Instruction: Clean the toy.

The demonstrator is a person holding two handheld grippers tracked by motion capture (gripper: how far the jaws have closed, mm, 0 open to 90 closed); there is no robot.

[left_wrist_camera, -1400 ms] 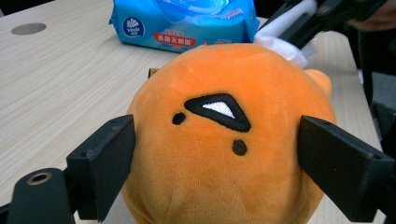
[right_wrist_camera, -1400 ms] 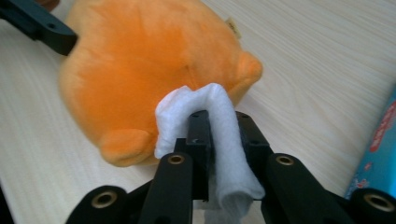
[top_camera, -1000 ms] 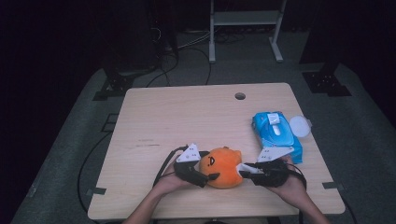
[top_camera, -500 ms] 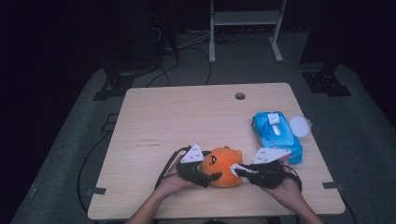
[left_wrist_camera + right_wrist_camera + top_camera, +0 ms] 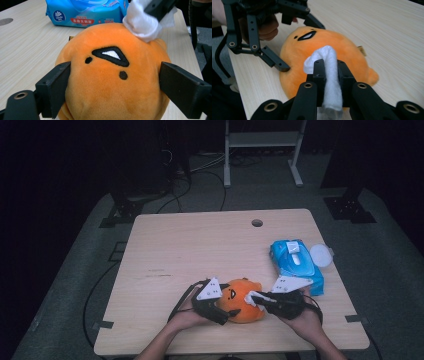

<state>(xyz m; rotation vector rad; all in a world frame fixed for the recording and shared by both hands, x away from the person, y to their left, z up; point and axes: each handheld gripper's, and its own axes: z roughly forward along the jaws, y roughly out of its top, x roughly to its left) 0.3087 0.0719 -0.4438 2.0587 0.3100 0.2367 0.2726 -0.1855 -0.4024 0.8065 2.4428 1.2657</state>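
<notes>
- The left gripper point(image 5: 226, 309) clamps the orange plush toy point(image 5: 243, 300) by both sides near the counter's point(image 5: 200, 245) front edge.
- The right gripper point(image 5: 254, 298), just closing, pinches a white wipe point(image 5: 329, 75) pressed against the toy's top.
- A blue wet-wipe pack point(image 5: 296, 265) lies just beyond.

**Two hand-held grippers meeting at the table's near edge**

Both forearms reach in from the near side, angled toward each other. The left gripper point(image 5: 223, 309) has its jaws spread wide, one pressing each side of an orange plush toy point(image 5: 112, 75). The right gripper point(image 5: 256, 298) points left at it, its jaws having just closed, pinched tight on a white wipe point(image 5: 329, 75) whose folded end touches the toy.
</notes>
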